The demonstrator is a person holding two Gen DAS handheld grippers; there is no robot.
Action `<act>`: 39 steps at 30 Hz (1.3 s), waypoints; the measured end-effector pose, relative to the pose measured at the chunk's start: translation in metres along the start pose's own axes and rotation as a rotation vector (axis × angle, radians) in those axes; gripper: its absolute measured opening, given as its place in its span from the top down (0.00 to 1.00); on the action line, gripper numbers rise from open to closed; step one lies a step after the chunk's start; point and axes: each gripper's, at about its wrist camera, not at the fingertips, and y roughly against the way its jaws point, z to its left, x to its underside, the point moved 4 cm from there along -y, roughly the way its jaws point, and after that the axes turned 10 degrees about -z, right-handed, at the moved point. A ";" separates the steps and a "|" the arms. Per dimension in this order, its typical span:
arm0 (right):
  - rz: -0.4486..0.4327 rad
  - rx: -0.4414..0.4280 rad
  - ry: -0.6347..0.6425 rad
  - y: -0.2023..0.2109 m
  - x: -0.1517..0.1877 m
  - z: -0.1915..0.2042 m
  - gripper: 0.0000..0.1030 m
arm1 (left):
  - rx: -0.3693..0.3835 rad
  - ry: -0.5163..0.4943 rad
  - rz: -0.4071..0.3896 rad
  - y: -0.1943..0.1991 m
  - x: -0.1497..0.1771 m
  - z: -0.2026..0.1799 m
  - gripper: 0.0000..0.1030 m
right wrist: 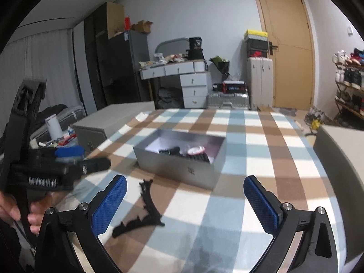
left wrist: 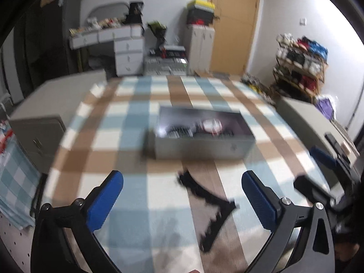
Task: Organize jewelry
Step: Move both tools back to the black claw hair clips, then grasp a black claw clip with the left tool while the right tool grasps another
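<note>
Both the left gripper [left wrist: 182, 201] and the right gripper [right wrist: 184, 201] hover with jaws spread wide and empty over the checked cloth [right wrist: 250, 204] on the worktop. The black spiked necklace [right wrist: 145, 213] lies flat near the front edge, apart from the box. A good pick likely means lowering one gripper squarely over a single strand and closing there. The open grey box [right wrist: 182, 170] sits mid-worktop, holding dark pieces and a pale round item [right wrist: 196, 150], too blurred to name.

Blurred jewelry in grey box [left wrist: 204, 146]
</note>
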 end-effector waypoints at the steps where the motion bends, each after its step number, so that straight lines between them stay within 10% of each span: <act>1: 0.011 0.007 -0.005 0.000 0.005 -0.002 0.00 | 0.020 0.002 0.020 -0.002 0.007 -0.003 0.02; 19: 0.130 0.062 -0.061 -0.010 0.049 -0.021 0.00 | 0.142 -0.173 0.133 -0.012 0.055 -0.037 0.03; 29: 0.135 0.066 -0.065 -0.010 0.051 -0.021 0.00 | 0.206 -0.140 0.220 -0.028 0.061 -0.035 0.78; 39: 0.143 0.048 -0.074 -0.015 0.049 -0.019 0.00 | 0.220 -0.085 0.176 -0.009 0.050 -0.019 0.89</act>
